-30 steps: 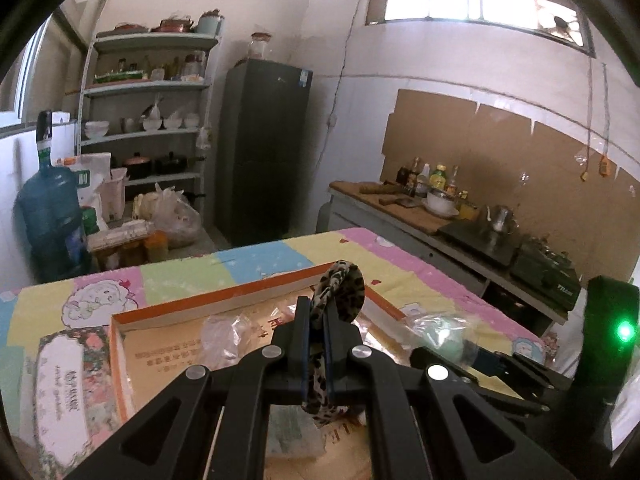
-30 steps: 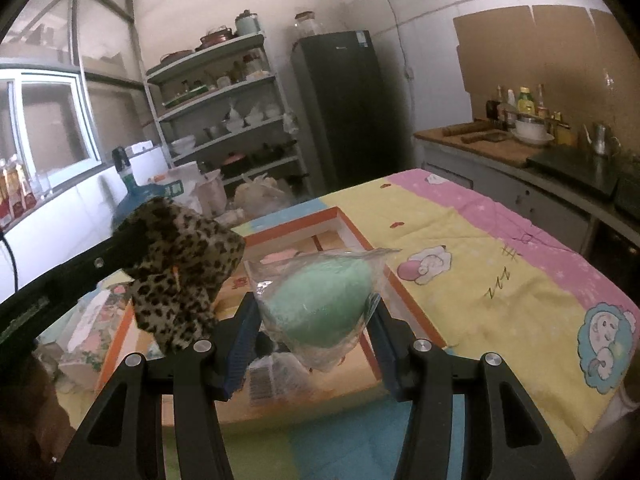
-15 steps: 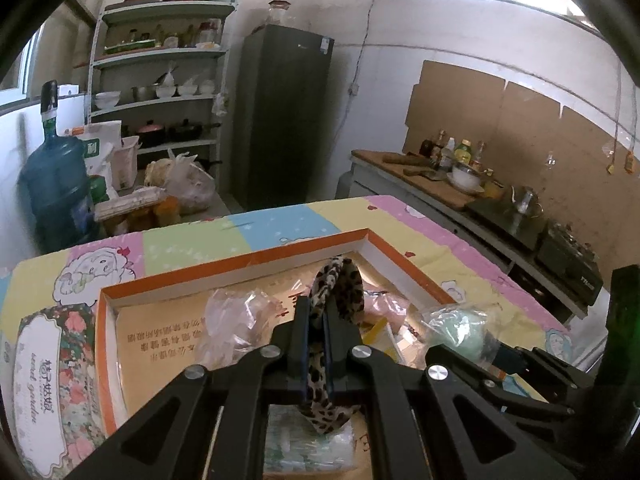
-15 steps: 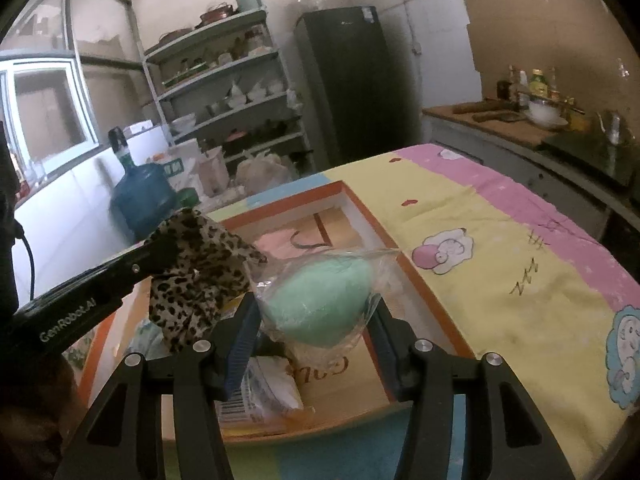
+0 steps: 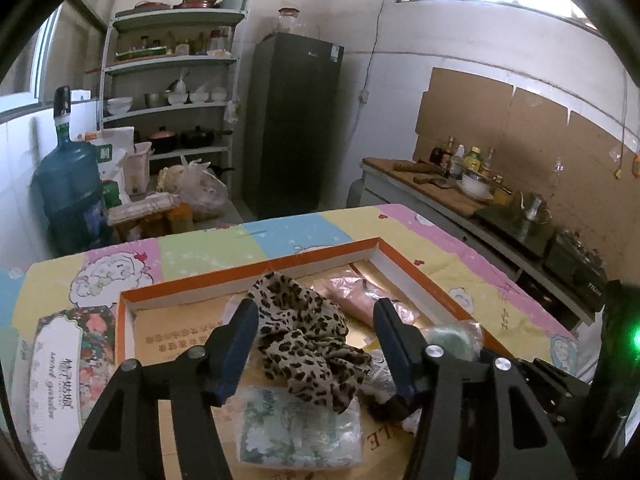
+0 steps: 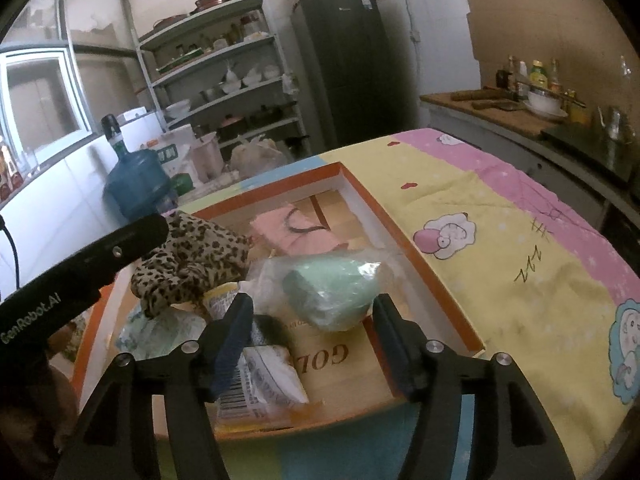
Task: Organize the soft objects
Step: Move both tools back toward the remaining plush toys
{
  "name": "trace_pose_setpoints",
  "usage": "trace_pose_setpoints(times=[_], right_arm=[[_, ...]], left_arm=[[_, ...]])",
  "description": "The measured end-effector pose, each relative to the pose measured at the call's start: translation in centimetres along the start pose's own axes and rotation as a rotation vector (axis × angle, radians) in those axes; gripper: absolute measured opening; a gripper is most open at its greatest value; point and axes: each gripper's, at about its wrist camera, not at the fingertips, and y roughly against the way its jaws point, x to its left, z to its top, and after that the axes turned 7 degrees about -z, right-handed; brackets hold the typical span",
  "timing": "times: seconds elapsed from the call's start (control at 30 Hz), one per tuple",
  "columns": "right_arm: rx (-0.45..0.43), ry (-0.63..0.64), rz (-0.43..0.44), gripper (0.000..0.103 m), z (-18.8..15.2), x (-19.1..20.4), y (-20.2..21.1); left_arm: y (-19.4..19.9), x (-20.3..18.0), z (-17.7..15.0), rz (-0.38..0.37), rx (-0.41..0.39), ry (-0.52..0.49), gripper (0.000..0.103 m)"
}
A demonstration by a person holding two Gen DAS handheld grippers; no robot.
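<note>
My left claw point(image 5: 312, 344) stood spread wide, the leopard cloth point(image 5: 308, 344) lying loose between its fingers inside the orange-rimmed box point(image 5: 404, 268). My right claw point(image 6: 312, 332) was spread too, the bagged green sponge point(image 6: 332, 292) resting just ahead of its tips in the same box. Both looked light and limp to me. The slick bag might slip, so I would pinch the sponge's bulk and the cloth at a bunched fold.

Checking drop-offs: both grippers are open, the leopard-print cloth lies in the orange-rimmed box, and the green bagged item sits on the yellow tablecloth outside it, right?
Not quite. The right wrist view shows the green bagged item inside the orange-rimmed box, not on the tablecloth. The rest holds.
</note>
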Motion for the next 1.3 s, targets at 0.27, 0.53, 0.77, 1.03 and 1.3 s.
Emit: trace_pose_setpoints(times=[0.27, 0.53, 0.77, 1.03, 1.3], right_arm=[[-0.011, -0.001, -0.002, 0.066, -0.1, -0.1, 0.7], [-0.036, 0.004, -0.013, 0.066, -0.2, 0.3, 2.4], [-0.062, 0.013, -0.02, 0.066, -0.2, 1.0, 4.1], [-0.092, 0.032, -0.015, 0.066, -0.2, 2.9, 6.1], [-0.114, 0.053, 0.001, 0.067, -0.6, 5.2, 7.8]], left_arm=[[1.2, -0.4, 0.1, 0.004, -0.015, -0.009, 0.06], [2.6, -0.7, 0.2, -0.003, -0.039, -0.013, 0.06], [4.6, -0.8, 0.2, -0.007, -0.066, -0.016, 0.061], [7.4, -0.2, 0.1, 0.008, -0.108, -0.012, 0.074], [10.4, 1.0, -0.4, 0.037, -0.133, -0.009, 0.074]])
